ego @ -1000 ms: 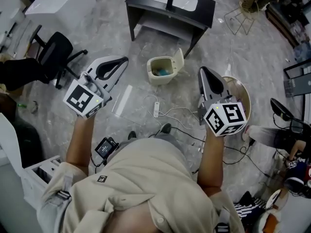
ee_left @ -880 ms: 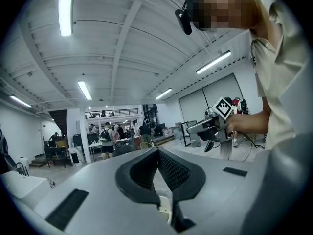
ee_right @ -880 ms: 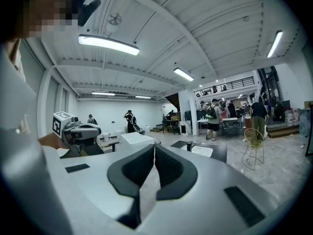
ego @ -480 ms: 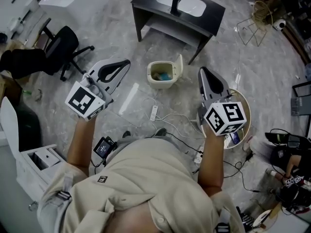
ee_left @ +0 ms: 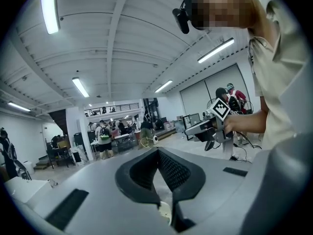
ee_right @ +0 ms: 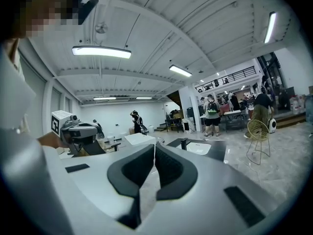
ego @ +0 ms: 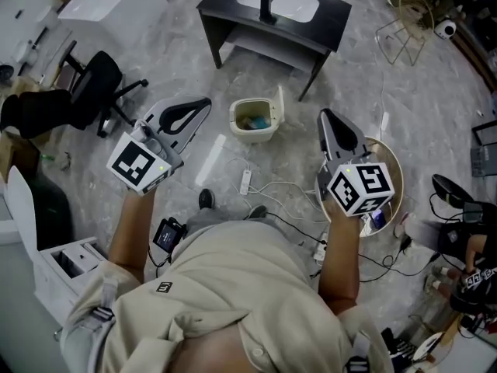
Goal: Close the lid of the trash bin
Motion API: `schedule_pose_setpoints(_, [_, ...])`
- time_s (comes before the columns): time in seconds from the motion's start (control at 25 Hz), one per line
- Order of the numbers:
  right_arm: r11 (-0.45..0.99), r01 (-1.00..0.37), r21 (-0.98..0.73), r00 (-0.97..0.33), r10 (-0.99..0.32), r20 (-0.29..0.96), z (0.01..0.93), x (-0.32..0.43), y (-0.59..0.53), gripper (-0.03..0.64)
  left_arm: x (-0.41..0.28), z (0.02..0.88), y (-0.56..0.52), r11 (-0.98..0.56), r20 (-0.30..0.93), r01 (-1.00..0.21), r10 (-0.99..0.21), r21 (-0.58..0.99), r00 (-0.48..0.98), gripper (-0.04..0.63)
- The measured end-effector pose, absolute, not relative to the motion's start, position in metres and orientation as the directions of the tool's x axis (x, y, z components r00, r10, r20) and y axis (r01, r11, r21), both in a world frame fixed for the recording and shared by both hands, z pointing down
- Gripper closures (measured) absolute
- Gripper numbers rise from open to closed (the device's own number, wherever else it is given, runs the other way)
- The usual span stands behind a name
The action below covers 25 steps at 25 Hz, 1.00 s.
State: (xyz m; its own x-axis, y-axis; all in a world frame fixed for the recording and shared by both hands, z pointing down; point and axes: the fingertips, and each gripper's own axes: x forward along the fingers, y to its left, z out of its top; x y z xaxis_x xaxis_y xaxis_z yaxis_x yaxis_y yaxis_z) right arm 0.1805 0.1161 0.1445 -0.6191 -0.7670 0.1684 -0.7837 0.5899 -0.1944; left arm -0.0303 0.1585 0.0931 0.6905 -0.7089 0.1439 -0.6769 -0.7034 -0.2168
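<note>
Lid up, job not begun: we stand short of the trash bin (ego: 252, 120), its lid (ego: 276, 105) raised on the hinge, so the closing is all ahead. Our left gripper (ego: 203, 102) hangs left of the bin and our right gripper (ego: 324, 116) right of it, both apart from it, jaws pressed together on nothing. The bin is cream plastic, squarish and round-cornered, with something blue inside, on a grey marbled floor (ego: 178, 57).

Bright, even light from ceiling strip lights (ee_right: 101, 52) (some glare); gripper views bend at dark edges.
</note>
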Motion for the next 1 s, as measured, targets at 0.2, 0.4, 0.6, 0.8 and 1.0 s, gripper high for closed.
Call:
schedule_pose_setpoints(0.2, [0.543, -0.817, -0.193, -0.573, -0.800, 0.176, 0.147, 0.197, 0.120, 0.591, -0.018, 0.095, 0.149, -0.740, 0.143, -0.637, -0.669, -0.215, 0.729, 0.580])
schedule_pose_setpoints(0.4, [0.454, -0.873, -0.180, -0.484, -0.853, 0.195, 0.154, 0.209, 0.123, 0.591, -0.009, 0.102, 0.128, -0.801, 0.127, -0.562, -0.591, -0.205, 0.797, 0.580])
schedule_pose_setpoints(0.6, [0.379, -0.912, -0.159, -0.407, -0.888, 0.213, 0.150, 0.202, 0.115, 0.591, -0.013, 0.100, 0.096, -0.849, 0.096, -0.492, -0.515, -0.192, 0.852, 0.580])
schedule_pose_setpoints(0.8, [0.321, -0.937, -0.138, -0.345, -0.913, 0.218, 0.141, 0.179, 0.103, 0.591, -0.030, 0.096, 0.066, -0.884, 0.075, -0.431, -0.449, -0.180, 0.890, 0.580])
schedule_pose_setpoints(1.0, [0.272, -0.953, -0.131, -0.296, -0.927, 0.231, 0.144, 0.155, 0.086, 0.591, -0.048, 0.098, 0.037, -0.908, 0.061, -0.382, -0.396, -0.173, 0.916, 0.580])
